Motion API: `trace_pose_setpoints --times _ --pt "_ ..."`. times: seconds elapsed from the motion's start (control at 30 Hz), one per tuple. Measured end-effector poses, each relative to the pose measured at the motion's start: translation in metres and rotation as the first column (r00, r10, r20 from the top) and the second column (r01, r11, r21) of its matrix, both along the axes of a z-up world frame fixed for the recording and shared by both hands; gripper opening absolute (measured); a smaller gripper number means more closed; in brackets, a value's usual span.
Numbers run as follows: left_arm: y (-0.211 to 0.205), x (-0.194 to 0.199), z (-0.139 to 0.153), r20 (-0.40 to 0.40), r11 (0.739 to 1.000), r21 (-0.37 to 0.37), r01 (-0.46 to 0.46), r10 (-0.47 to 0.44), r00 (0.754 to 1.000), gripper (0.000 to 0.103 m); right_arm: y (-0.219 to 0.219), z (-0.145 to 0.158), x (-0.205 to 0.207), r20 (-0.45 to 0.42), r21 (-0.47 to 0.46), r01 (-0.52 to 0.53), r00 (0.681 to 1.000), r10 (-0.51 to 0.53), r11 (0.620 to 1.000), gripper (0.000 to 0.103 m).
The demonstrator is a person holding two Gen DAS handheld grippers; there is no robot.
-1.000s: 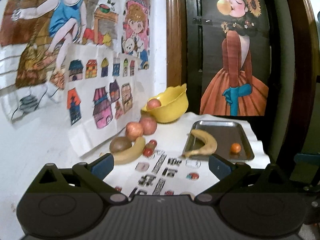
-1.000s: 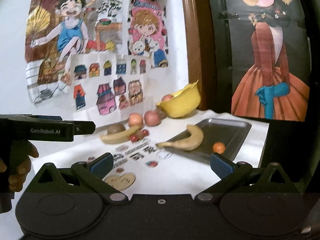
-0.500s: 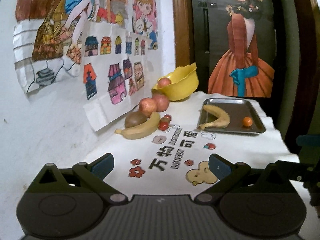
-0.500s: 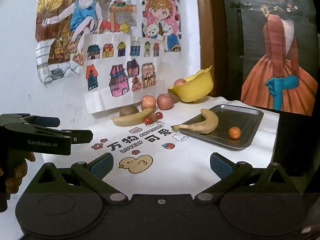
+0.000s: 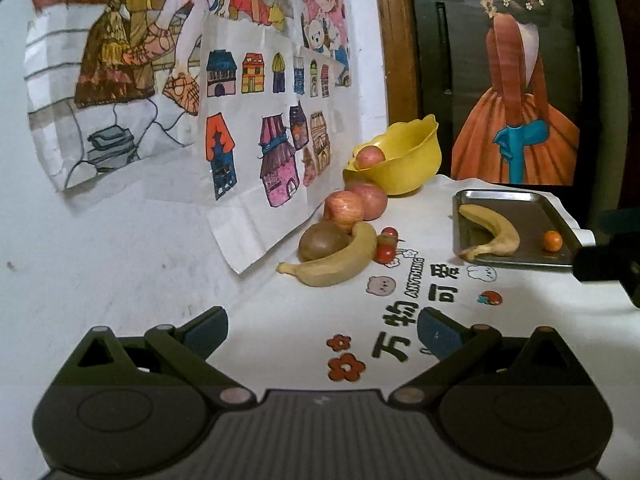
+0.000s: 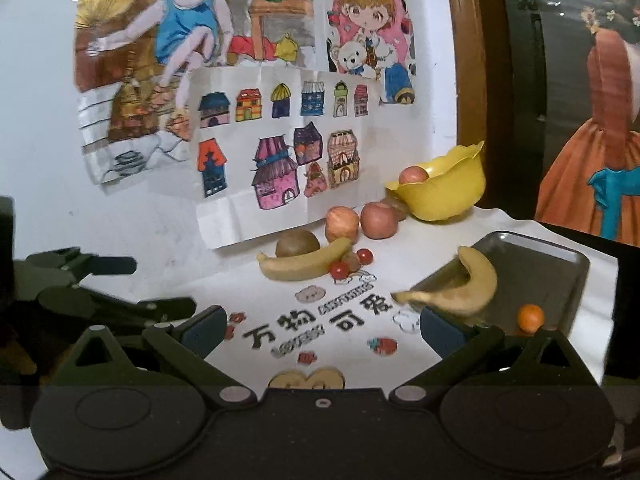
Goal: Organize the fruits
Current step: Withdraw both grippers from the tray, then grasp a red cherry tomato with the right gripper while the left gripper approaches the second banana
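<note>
Left wrist view — both hand-held grippers gape empty, left [image 5: 322, 330] and right [image 6: 320, 330], wall drawings [image 5: 256, 136] beside fruit.

A banana [image 5: 494, 234] and a small orange [image 5: 552, 240] lie in the metal tray [image 5: 516, 196]. Left of the tray: another banana [image 5: 336, 264], a kiwi [image 5: 322, 241], two apples [image 5: 356, 206], cherry tomatoes [image 5: 386, 246]; one apple [image 5: 370, 157] sits in the yellow bowl [image 5: 404, 166].

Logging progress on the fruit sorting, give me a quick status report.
Left gripper open, empty. Right gripper open, empty. One banana and a small orange on the tray; second banana loose on the cloth. Nothing blocking.
</note>
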State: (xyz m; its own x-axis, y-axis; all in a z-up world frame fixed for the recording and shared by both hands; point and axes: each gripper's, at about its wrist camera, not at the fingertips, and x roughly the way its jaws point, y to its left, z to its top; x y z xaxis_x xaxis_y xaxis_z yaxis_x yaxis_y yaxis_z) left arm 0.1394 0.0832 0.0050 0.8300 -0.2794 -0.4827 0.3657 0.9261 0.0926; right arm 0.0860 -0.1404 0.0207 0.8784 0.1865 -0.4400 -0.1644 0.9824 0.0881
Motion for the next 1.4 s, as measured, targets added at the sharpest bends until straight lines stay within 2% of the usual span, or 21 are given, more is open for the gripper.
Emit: trace_pose_setpoints --times 0.2,0.4,0.77,0.87,0.97,1.17,1.23,1.3,1.4 --pt "0.0 0.026 -0.007 0.025 0.999 0.001 0.037 -0.037 0.999 0.102 -0.011 -0.015 0.06 -0.01 0.006 -0.057 0.998 0.057 0.998 0.102" --pt "-0.009 0.059 -0.013 0.04 0.998 0.033 0.06 -0.061 0.997 0.102 -0.011 -0.039 0.108 -0.046 -0.04 -0.114 0.993 0.112 0.993 0.093" --pt "-0.038 0.111 -0.03 0.038 0.984 0.088 0.158 -0.162 0.986 0.102 -0.001 -0.071 0.172 -0.116 -0.125 -0.249 0.965 0.235 0.96 0.066" --pt "-0.041 0.121 -0.035 0.026 0.977 0.097 0.187 -0.19 0.981 0.097 -0.001 -0.077 0.186 -0.128 -0.143 -0.277 0.957 0.259 0.95 0.055" --pt "-0.044 0.131 -0.039 0.011 0.974 0.111 0.196 -0.199 0.98 0.09 0.0 -0.081 0.196 -0.133 -0.169 -0.301 0.951 0.28 0.939 0.051" --pt "-0.046 0.145 -0.049 -0.032 0.969 0.122 0.215 -0.213 0.977 0.075 0.005 -0.084 0.207 -0.125 -0.194 -0.334 0.941 0.314 0.922 0.05" --pt "-0.046 0.15 -0.051 -0.047 0.968 0.123 0.22 -0.216 0.975 0.067 0.008 -0.085 0.21 -0.125 -0.208 -0.345 0.937 0.325 0.915 0.049" --pt "-0.046 0.154 -0.053 -0.061 0.967 0.123 0.221 -0.215 0.975 0.063 0.012 -0.086 0.213 -0.122 -0.229 -0.357 0.933 0.337 0.906 0.049" --pt "-0.045 0.158 -0.053 -0.076 0.966 0.106 0.237 -0.23 0.97 0.063 0.018 -0.087 0.215 -0.116 -0.264 -0.372 0.928 0.354 0.89 0.048"
